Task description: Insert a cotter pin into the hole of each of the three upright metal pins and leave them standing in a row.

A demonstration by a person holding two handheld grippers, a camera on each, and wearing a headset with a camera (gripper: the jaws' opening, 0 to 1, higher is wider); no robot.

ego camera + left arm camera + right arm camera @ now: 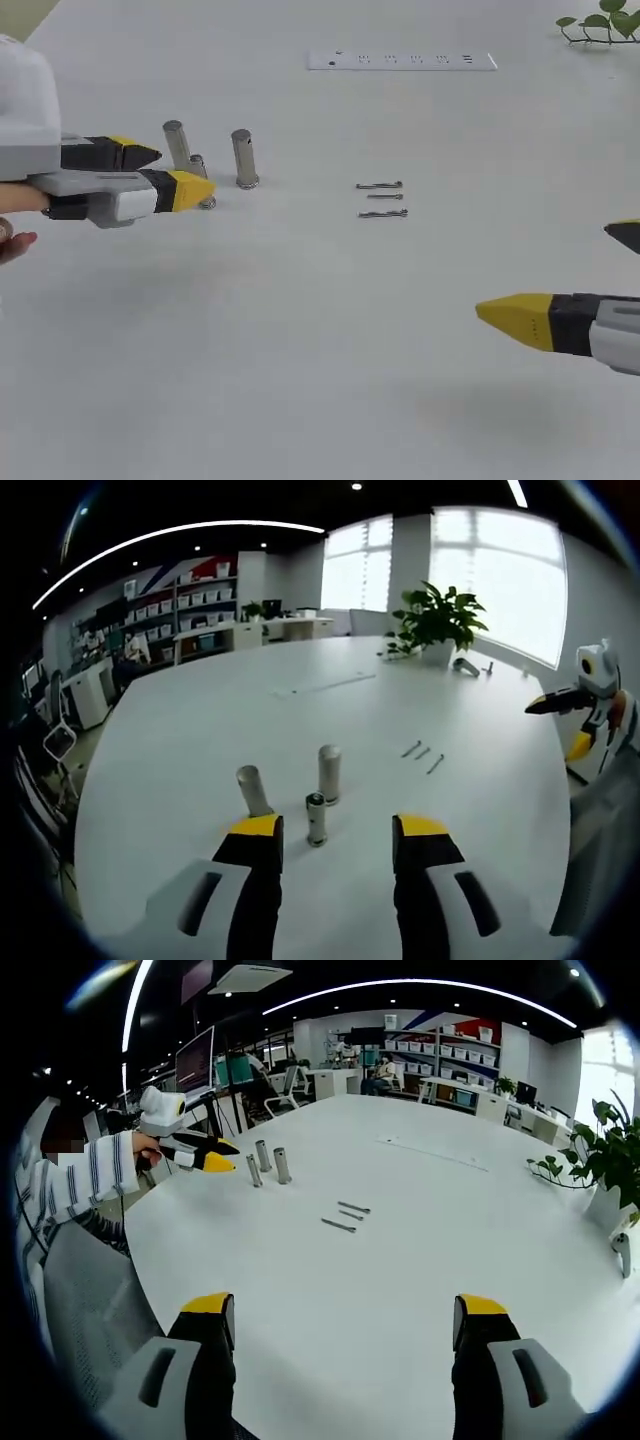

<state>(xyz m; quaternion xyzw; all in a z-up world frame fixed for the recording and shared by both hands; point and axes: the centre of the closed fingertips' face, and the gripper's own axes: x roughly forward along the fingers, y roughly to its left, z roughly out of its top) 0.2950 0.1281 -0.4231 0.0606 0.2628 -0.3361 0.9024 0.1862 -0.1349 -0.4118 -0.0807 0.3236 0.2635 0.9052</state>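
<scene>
L gripper (pixel 340 828) near metal pins (pixel 243 158), cotter pins (pixel 382 199) loose

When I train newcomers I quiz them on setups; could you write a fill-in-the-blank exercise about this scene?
___ cotter pins lie on the table.
In the head view they lie to the ___ of the metal pins.
The left hand-held gripper and the right hand-held gripper both have their jaws ___.
Missing words: three; right; open.
</scene>
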